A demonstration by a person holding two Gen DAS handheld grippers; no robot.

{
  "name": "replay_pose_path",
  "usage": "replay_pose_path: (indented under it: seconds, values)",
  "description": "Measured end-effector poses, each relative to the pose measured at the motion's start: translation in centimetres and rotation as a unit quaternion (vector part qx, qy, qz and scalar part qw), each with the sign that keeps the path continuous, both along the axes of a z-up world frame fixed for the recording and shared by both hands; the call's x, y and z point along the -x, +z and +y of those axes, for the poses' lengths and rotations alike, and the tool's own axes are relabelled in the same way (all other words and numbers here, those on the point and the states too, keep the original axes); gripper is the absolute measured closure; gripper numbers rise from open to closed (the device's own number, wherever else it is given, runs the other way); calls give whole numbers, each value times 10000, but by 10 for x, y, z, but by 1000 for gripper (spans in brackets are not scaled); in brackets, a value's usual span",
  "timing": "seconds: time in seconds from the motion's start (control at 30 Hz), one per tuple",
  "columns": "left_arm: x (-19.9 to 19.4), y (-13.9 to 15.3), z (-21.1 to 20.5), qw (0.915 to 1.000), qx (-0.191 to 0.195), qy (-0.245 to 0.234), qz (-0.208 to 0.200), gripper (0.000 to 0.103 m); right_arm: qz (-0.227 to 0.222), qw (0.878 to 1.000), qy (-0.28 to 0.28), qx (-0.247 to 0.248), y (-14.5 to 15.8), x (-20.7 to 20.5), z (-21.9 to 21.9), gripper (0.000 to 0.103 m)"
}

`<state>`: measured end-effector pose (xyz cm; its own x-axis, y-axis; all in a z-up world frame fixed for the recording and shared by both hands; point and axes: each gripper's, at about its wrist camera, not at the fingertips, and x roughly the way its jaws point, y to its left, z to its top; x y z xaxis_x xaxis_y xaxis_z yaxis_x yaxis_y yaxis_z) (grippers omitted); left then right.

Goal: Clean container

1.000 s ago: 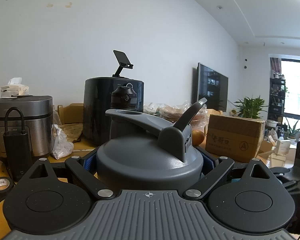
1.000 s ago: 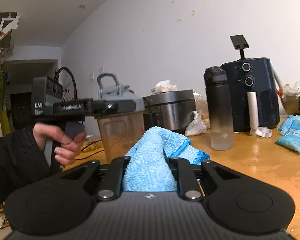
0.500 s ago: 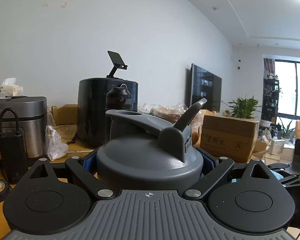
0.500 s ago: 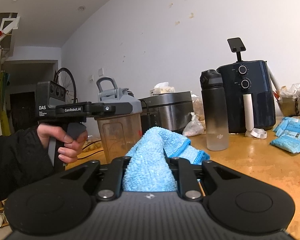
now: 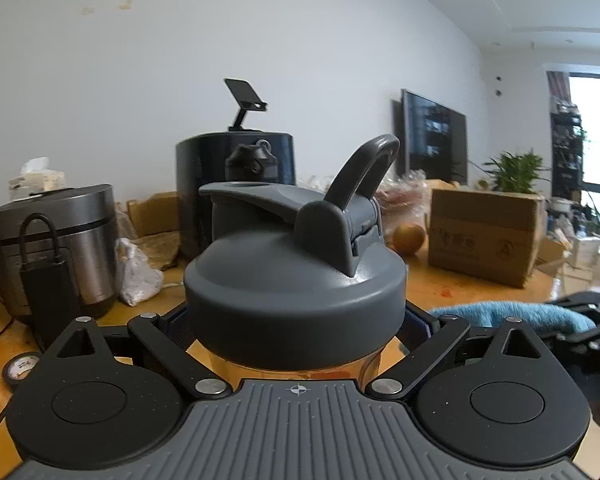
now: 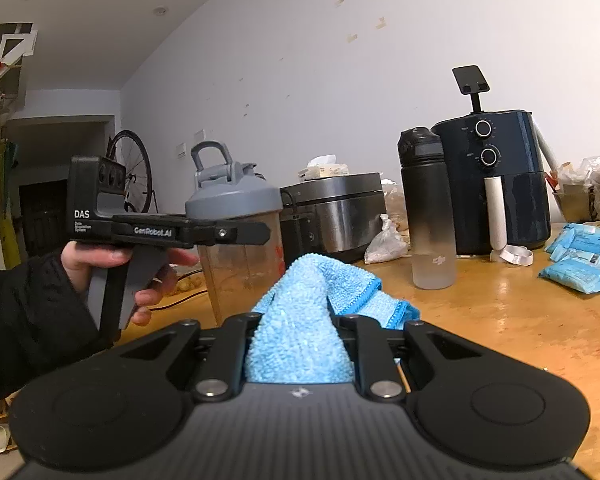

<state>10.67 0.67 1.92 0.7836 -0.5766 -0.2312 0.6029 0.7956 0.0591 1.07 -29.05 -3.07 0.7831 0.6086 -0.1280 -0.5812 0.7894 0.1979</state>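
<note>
The left gripper (image 6: 236, 234) is pinching the shaker cup (image 6: 242, 268) just under its grey lid (image 5: 296, 292), one finger on each side, and it holds the cup up in the air over the near edge of the table (image 6: 500, 312). The cup is see-through, a bit cloudy, and the lid is on with its loop handle (image 5: 364, 168) sticking up. The right gripper (image 6: 300, 320) is pressed nearly together on a blue cloth (image 6: 304, 320), which bunches up between its fingers and spills out in front. The cloth is close to the cup but I do not think it is touching it. To wipe well, I think the cloth should go flat against the side of the cup and rub up and down, while the left gripper keeps its squeeze tight so the cup does not spin or slip. Pushing too hard could tip the cup out of the grip. The black water bottle (image 6: 428, 208) and the air fryer (image 6: 496, 180) stand further back on the table, out of the way. The inside cannot be wiped while the lid is on.
</note>
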Motion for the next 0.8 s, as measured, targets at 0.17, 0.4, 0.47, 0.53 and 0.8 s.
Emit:
replay_pose_path:
  seconds: [0.17,0.4,0.47,0.53,0.8]
  values:
    - [7,3,0,9990,249,364,-54,0,34,10000,-9,7,-3,-1,1,91]
    - [16,13,-9,9964,414,733,-68,0,57,10000,9,20,-5,-2,4,91]
    - [19,15,-13,9945,443,947,-44,0,62,10000,16,20,-6,-2,5,91]
    - [21,16,-17,9923,452,1148,-84,0,66,10000,26,21,-6,-2,6,91]
    - [31,22,-34,9770,546,2028,-375,0,92,9999,48,26,-8,-2,9,91]
